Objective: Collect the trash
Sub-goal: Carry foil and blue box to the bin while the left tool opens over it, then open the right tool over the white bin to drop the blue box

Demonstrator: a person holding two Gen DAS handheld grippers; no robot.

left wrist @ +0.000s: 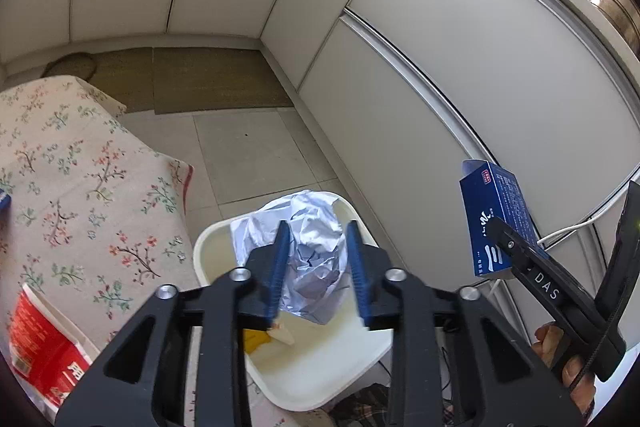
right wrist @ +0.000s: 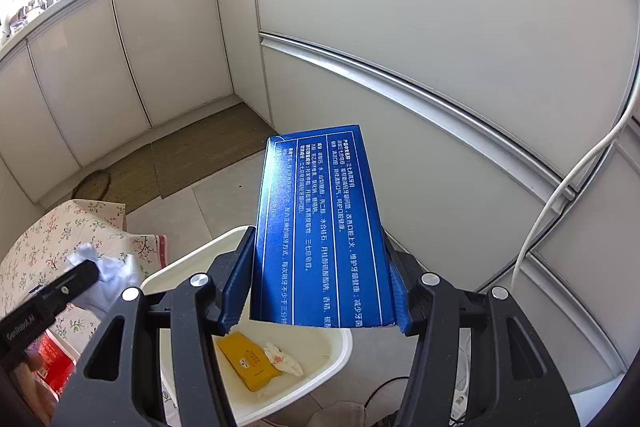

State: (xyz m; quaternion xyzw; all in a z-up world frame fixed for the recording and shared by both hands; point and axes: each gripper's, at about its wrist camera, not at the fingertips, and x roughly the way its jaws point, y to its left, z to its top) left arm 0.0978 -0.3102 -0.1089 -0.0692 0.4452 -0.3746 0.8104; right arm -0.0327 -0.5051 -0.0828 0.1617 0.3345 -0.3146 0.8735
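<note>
At the far left of the left wrist view a table under a floral cloth [left wrist: 80,163] fills the side of the frame, with a red package [left wrist: 44,343] lying at its lower-left edge. In the lower middle, the left gripper [left wrist: 314,267] hangs over a white bin [left wrist: 320,375] on the tiled floor; its blue pads stand apart on either side of a crumpled ball of white paper [left wrist: 308,251], with a gap visible between the paper and at least the right pad — the grip looks released, and whether the left pad brushes the paper I cannot tell. At the right edge a blue carton [left wrist: 494,219] is seen in the other gripper.

In the right wrist view, the paper shows at the lower left. In the centre the right gripper [right wrist: 320,291] is clamped on the blue carton — both pads press its long sides — above the bin, where a yellow packet [right wrist: 248,361] and a small wrapper [right wrist: 284,357] lie on the bottom. White cabinet doors [right wrist: 420,27] fill the right.
</note>
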